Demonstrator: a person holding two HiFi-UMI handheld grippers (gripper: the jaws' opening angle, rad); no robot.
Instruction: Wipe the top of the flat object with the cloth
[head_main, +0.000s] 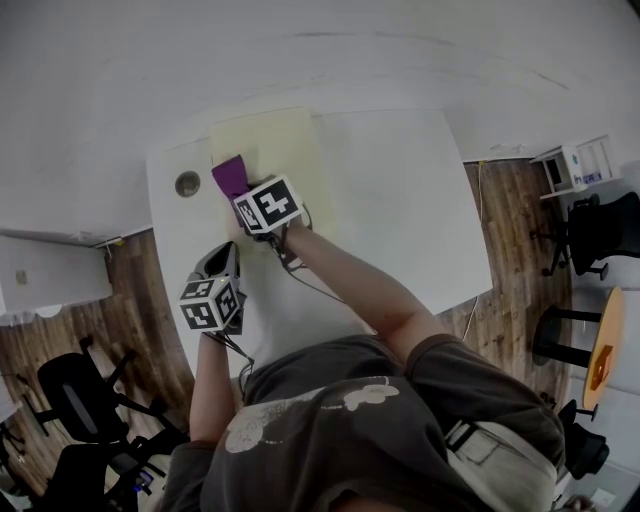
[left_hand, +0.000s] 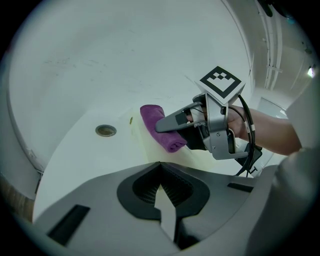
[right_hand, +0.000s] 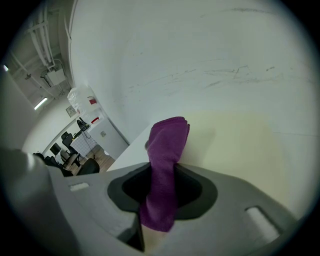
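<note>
Folded purple cloth (right_hand: 165, 165) lies on pale-yellow flat board (head_main: 290, 150).

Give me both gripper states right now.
Left gripper: shut, holding nothing.
Right gripper: shut on the purple cloth, over the pale flat board.

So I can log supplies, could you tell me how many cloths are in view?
1. The purple cloth is clamped in the right gripper, its folded end on the pale yellow board. No other shows, though the person's body hides part of the table.
</note>
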